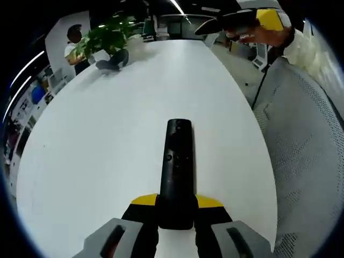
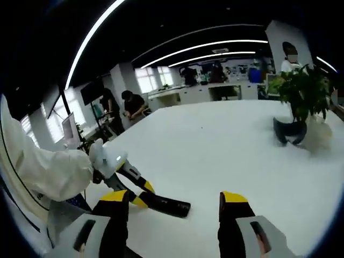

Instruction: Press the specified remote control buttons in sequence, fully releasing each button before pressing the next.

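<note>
Remote control [image 1: 177,172]: black, slim, bar-shaped, small buttons along its face; lies lengthwise on white table [image 1: 97,140], pointing toward 12 o'clock. Left gripper [image 1: 176,207]: jaws pinching its near end. Right gripper [image 2: 174,207]: jaws spread, nothing between them.

Black remote [image 1: 176,172] flat on white table [image 1: 97,161], near end clamped.

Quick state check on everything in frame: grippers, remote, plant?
Left hand-held gripper: shut on the remote's near end.
Remote: black, lying flat on the white table, button side up, no button being pressed.
Right hand-held gripper: open, holding nothing, hanging above the table short of the remote.
Potted plant: upright in its dark pot at the far end of the table.
</note>
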{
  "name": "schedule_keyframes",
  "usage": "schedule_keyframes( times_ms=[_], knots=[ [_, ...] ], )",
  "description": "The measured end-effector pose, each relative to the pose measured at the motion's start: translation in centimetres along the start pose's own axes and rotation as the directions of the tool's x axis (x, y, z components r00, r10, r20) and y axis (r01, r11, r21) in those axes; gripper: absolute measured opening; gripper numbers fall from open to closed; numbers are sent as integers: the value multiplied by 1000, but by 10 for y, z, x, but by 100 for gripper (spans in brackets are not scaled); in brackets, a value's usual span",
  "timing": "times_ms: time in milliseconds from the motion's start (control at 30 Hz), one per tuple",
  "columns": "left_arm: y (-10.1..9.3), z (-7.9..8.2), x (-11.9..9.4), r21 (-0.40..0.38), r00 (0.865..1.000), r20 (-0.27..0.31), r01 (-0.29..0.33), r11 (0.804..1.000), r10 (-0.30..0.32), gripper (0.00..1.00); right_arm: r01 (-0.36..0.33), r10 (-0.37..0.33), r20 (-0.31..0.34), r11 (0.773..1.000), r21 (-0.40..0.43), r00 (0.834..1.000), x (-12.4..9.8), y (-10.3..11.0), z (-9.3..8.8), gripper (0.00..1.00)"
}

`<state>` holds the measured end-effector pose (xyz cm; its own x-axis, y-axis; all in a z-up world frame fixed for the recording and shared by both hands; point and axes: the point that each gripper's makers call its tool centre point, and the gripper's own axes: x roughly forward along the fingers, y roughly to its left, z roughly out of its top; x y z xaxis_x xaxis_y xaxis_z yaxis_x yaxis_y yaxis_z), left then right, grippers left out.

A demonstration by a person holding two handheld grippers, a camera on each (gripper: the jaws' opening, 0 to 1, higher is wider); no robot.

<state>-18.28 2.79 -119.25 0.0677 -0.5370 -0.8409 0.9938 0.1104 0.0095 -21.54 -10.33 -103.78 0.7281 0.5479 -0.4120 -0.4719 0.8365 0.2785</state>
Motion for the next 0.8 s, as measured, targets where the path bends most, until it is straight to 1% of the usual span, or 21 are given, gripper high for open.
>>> schedule_keyframes(
  times_ms=[100,133,167,267,333,367,400,467,533,600,800],
  knots=[
    [9,0,1,7,1000,-9,4,1000,-4,22,27,-27,31,1000,-4,999,-5,-7,4,82],
    [13,0,0,11,1000,-15,5,1000,-5,22,32,-32,40,999,-8,999,-5,-8,5,83],
    [16,0,0,14,1000,-19,6,1000,-6,22,42,-41,43,999,-10,998,-5,-11,3,84],
    [27,0,1,26,999,-31,9,1000,-9,22,68,-67,44,998,-17,997,-5,-16,-2,90],
    [33,0,1,27,999,-38,9,1000,-8,22,69,-69,39,998,-13,997,-5,-19,-7,94],
    [36,0,1,28,999,-39,7,1000,-6,22,66,-66,36,998,-4,997,-5,-19,-10,94],
    [41,1,1,31,999,-41,5,1000,-4,22,76,-76,19,997,13,997,-5,-22,-15,95],
    [47,2,0,42,999,-47,1,999,1,22,89,-90,19,996,16,996,-6,-26,-18,97],
    [55,2,0,40,999,-52,1,999,1,22,120,-121,35,993,16,992,-10,-33,-17,99],
    [63,2,0,34,999,-53,2,999,0,22,130,-131,41,991,17,991,-11,-37,-17,99],
    [86,3,-2,34,998,-64,-10,999,12,22,158,-159,26,987,43,987,-13,-49,-24,99]
  ],
)
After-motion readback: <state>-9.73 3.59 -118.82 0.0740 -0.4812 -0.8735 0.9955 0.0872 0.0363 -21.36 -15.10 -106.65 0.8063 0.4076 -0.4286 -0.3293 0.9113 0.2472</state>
